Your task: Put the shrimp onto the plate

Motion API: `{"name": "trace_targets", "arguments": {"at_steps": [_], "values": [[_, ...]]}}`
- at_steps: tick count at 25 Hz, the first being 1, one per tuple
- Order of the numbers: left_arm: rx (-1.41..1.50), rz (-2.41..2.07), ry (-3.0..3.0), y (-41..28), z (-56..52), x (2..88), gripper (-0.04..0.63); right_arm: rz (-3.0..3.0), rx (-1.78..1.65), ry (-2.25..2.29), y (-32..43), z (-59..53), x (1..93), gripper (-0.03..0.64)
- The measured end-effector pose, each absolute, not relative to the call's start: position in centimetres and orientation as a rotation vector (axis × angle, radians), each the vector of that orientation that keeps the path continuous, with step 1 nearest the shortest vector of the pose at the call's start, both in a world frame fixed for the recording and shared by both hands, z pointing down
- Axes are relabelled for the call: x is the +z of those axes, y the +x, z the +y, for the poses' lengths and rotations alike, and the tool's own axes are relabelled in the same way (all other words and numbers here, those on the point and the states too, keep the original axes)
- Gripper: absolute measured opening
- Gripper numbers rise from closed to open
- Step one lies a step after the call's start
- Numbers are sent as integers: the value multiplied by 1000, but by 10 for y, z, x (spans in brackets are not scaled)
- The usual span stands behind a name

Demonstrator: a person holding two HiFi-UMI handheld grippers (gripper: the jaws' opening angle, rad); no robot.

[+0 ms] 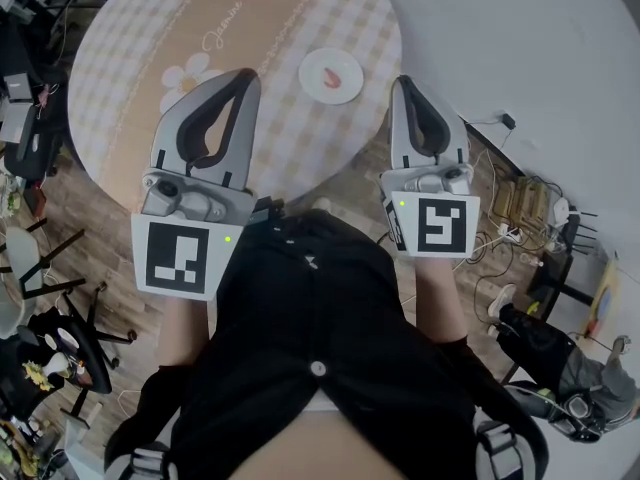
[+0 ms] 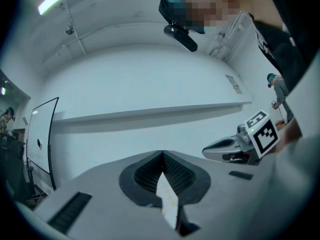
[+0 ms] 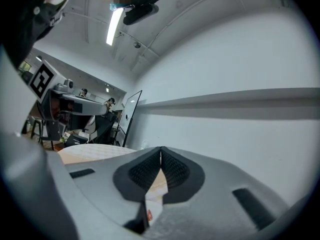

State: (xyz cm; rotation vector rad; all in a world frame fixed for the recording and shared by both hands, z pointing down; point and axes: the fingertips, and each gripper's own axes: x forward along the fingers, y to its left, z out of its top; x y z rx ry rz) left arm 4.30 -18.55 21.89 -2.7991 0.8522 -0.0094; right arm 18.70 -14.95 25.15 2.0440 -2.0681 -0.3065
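Observation:
A small white plate (image 1: 332, 75) sits on the round checked table (image 1: 130, 58), between my two grippers in the head view. An orange-red shrimp (image 1: 341, 77) lies on the plate. My left gripper (image 1: 250, 74) is raised to the plate's left, jaws shut with nothing in them. My right gripper (image 1: 400, 80) is raised to its right, also shut and empty. In the left gripper view the left gripper's (image 2: 162, 153) jaws meet at the tip and point up at a white wall. Through the slit below the shut right gripper (image 3: 160, 149) I glimpse a red bit of the shrimp (image 3: 148, 215).
The table's cloth has a beige stripe (image 1: 215, 38) with daisies and script. Black chairs (image 1: 60, 348) stand on the wood floor at the left. Cables and boxes (image 1: 520, 208) lie at the right, near a seated person (image 1: 560, 368). A whiteboard (image 2: 42, 134) leans by the wall.

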Motion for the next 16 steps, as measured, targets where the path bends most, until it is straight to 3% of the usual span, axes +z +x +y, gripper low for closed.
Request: {"name": "trace_targets", "arguments": {"at_steps": [16], "values": [[8, 845, -2802, 43, -186, 220, 3, -2054, -330, 2009, 180, -151, 252, 3]]}}
